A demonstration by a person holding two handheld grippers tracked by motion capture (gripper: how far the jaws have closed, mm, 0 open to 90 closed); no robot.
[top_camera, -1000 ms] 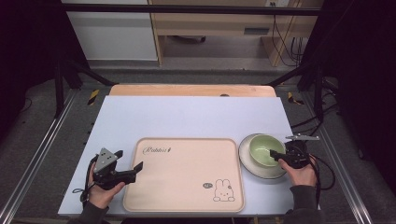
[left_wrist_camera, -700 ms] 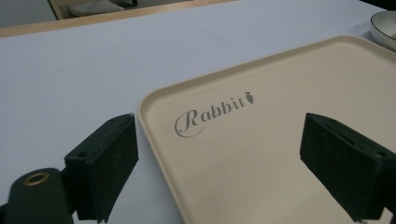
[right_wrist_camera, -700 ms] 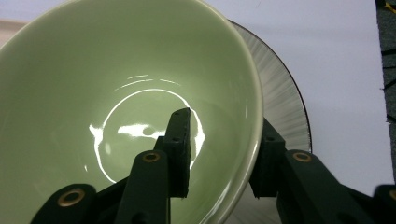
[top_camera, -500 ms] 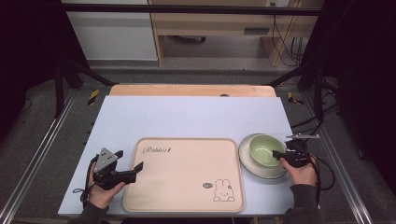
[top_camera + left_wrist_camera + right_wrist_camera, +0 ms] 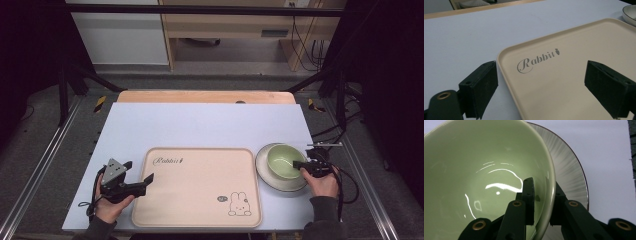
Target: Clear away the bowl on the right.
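A pale green bowl point(image 5: 285, 161) rests on a white plate point(image 5: 280, 181) at the table's right. My right gripper point(image 5: 301, 165) is shut on the bowl's right rim point(image 5: 550, 182), one jaw inside and one outside the wall. The plate's ribbed rim point(image 5: 571, 172) shows beyond the bowl. A beige tray point(image 5: 200, 185) printed with "Rabbit" and a rabbit drawing lies in the middle. My left gripper point(image 5: 142, 181) stands open at the tray's left edge. Its jaws straddle the tray's near-left corner point(image 5: 506, 65), one over the table and one over the tray.
The light blue table top point(image 5: 200, 122) stretches bare behind the tray, with a wooden strip point(image 5: 205, 96) along its far edge. Black frame legs and cables stand off the table at both sides.
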